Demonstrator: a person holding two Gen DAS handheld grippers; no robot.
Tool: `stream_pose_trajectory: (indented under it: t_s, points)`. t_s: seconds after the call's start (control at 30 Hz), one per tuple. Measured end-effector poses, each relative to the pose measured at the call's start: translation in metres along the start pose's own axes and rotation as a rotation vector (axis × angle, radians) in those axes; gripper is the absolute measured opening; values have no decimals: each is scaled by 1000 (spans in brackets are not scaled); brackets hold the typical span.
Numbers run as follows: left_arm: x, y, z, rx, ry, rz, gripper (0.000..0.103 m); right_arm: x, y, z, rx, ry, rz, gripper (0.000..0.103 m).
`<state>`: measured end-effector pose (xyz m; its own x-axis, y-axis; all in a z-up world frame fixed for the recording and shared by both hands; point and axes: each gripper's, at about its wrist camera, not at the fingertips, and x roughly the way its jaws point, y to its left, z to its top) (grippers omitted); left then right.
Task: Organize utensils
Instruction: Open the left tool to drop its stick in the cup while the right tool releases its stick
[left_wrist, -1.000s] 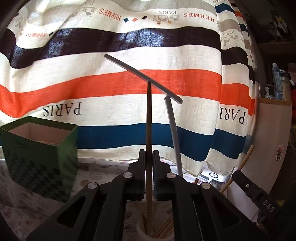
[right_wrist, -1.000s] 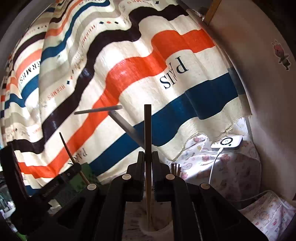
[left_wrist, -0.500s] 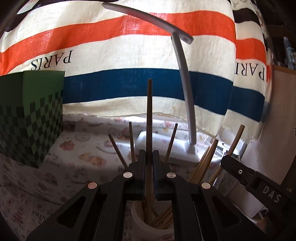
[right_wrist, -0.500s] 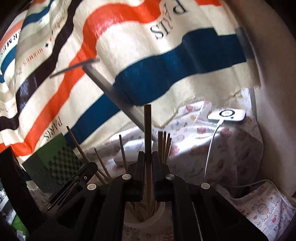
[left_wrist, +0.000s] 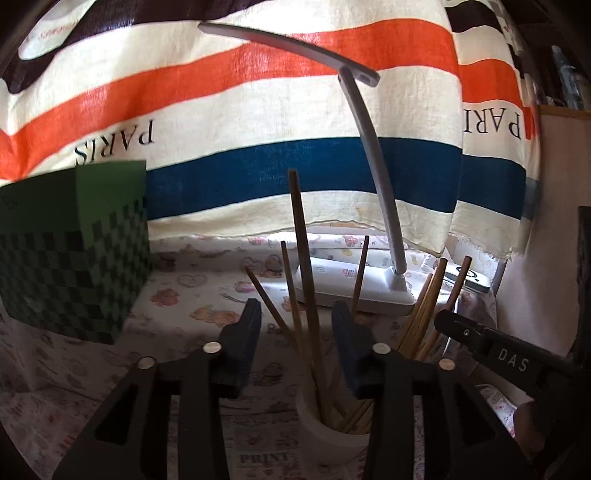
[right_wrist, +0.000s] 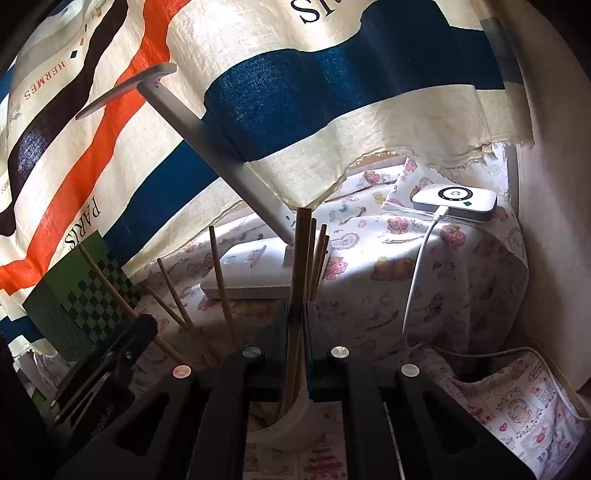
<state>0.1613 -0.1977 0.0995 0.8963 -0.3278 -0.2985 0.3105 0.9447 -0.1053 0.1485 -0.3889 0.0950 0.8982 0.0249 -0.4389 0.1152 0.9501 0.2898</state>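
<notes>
Striped cloth hangs behind the worktop; the left gripper (left_wrist: 295, 325) is opening, its dark chopstick (left_wrist: 304, 266) now dropped into the white cup (left_wrist: 332, 439), while the right gripper (right_wrist: 295, 325) stays clamped on its chopstick (right_wrist: 301, 258) over the cup.

Your left gripper (left_wrist: 295, 328) is tipped a bit downward and its fingers (left_wrist: 242, 339) are opening up, standing well apart on either side of a dark chopstick (left_wrist: 303, 258) without pressing on it. Your right gripper (right_wrist: 295, 325) points down a little steeper, fingers (right_wrist: 275, 347) clamped tight on a light wooden chopstick (right_wrist: 301, 258) that stands up between them.
</notes>
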Motion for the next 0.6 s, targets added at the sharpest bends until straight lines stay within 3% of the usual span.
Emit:
stream_pose_trajectory:
  t_s: [0.07,0.13,0.2,0.3,0.4,0.5,0.6]
  points:
    - [-9,5,2,17,-22,20,55,3,0,1,-37,37,19,13]
    - [-20,13,4,20,-39,35,59,4,-1,-2,-58,49,4,29]
    - [-32,20,6,21,-49,44,66,1,-2,-7,-70,40,-17,35]
    - [-51,32,7,24,-71,72,82,-6,-3,-15,-84,21,-35,36]
    - [-71,46,8,27,-108,102,91,-19,2,-22,-116,0,-42,37]
    - [-87,57,9,21,-142,152,95,-35,9,-26,-129,-39,-39,48]
    - [-103,63,14,37,-160,154,99,-57,15,-30,-115,-110,-43,57]
